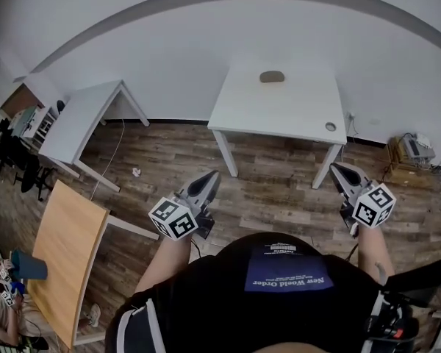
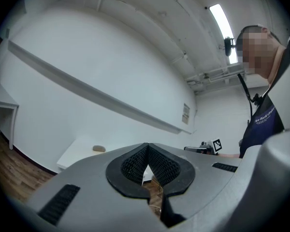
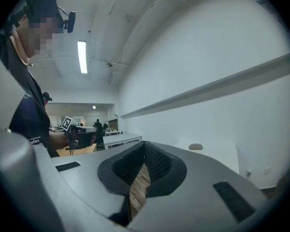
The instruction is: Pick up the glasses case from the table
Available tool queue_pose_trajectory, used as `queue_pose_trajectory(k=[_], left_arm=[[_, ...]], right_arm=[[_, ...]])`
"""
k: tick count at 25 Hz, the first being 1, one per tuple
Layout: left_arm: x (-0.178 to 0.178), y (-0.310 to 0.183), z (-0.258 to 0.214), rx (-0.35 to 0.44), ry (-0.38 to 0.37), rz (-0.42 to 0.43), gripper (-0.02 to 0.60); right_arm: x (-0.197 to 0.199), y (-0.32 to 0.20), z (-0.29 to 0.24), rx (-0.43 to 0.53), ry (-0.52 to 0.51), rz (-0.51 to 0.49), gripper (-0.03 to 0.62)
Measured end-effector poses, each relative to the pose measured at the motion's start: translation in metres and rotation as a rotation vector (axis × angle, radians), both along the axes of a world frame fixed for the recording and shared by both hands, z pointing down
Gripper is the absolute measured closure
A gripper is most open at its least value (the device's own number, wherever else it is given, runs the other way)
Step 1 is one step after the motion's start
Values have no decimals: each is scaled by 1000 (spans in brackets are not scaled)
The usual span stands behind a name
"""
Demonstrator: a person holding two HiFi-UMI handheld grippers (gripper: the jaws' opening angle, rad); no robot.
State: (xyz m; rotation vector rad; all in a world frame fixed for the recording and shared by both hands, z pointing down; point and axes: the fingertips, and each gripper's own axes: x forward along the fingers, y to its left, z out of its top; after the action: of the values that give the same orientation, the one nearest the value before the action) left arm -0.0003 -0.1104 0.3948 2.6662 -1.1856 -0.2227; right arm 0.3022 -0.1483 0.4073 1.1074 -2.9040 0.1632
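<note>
The glasses case [image 1: 272, 76] is a small brown-grey oval lying near the far edge of a white table [image 1: 279, 112] against the wall. Both grippers hang over the wooden floor, well short of the table and pointing level toward it. My left gripper [image 1: 212, 176] has its jaws shut with nothing in them, and so does my right gripper [image 1: 336, 170]. In the left gripper view the case [image 2: 99, 149] shows far off, left of the shut left gripper [image 2: 146, 147]. In the right gripper view the case [image 3: 195, 147] lies right of the shut right gripper [image 3: 145, 147].
A second white table [image 1: 84, 123] stands at the left and a wooden tabletop [image 1: 62, 256] nearer left. A box with equipment [image 1: 410, 153] sits by the wall at the right. A crumpled paper [image 1: 136, 171] lies on the floor. A seated person [image 1: 0, 300] is at lower left.
</note>
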Motion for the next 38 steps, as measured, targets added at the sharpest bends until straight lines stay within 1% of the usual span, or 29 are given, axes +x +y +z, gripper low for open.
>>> queue_pose_trajectory(k=[2, 4, 9, 13, 17, 22, 25, 29, 31, 34, 38], left_arm=[[20, -8, -2, -4, -18, -3, 586], [29, -16, 0, -13, -28, -9, 586], [30, -40, 4, -31, -33, -29, 586], [28, -72, 12, -29, -15, 13, 586], [2, -119, 12, -4, 6, 70, 586], [-54, -179, 1, 36, -7, 121, 586], [-85, -215, -2, 40, -15, 151, 586], [-122, -247, 5, 33, -13, 178, 586], [-133, -266, 9, 29, -11, 188, 586], [-138, -292, 16, 11, 0, 195, 586], [-128, -308, 28, -13, 2, 201, 586]], right_arm=[[18, -12, 4, -3, -1, -12, 595], [31, -23, 9, -15, -11, -8, 595], [41, -47, 22, -40, -18, 1, 595], [33, -69, 22, -37, -7, 22, 595], [4, -101, 8, -12, 17, 64, 595], [-46, -142, -12, 22, 13, 124, 595], [-76, -170, -19, 23, -6, 162, 595], [-116, -192, -11, -1, 2, 182, 595], [-128, -207, -7, -11, 7, 191, 595], [-139, -228, -4, -20, 14, 190, 595], [-129, -248, 5, -36, 17, 189, 595]])
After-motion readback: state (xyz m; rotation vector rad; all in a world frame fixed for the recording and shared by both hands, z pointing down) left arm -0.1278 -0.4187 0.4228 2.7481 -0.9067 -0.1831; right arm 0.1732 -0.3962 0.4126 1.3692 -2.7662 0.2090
